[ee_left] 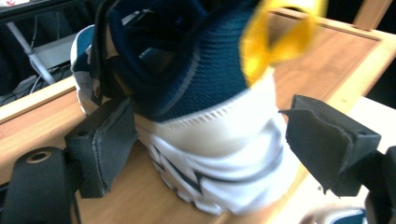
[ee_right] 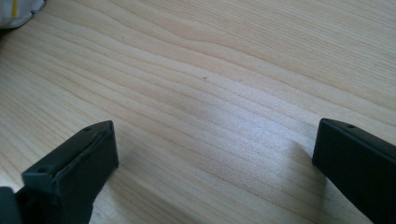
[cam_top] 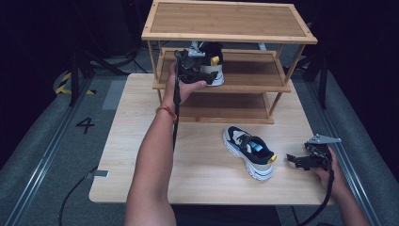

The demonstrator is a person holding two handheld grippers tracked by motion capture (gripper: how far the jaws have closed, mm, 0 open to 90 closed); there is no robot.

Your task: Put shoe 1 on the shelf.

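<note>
High view: the left tool (cam_top: 203, 70) reaches to the middle shelf of the wooden rack (cam_top: 226, 35), where a shoe (cam_top: 214, 66) stands near the front edge. Left gripper view has the shoe's white heel (ee_left: 224, 154) between the jaws, one pad touching its side, the other just clear. A second shoe (cam_top: 249, 150) lies on the table (cam_top: 141, 169), near the right tool (cam_top: 301, 160), whose jaws stand wide apart over bare wood.

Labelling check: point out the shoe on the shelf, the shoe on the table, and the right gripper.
shoe on the shelf (ee_left: 219, 140): left gripper view, white heel
shoe on the table (cam_top: 249, 151): high view, upper
right gripper (cam_top: 291, 160): high view, between its fingertips
</note>
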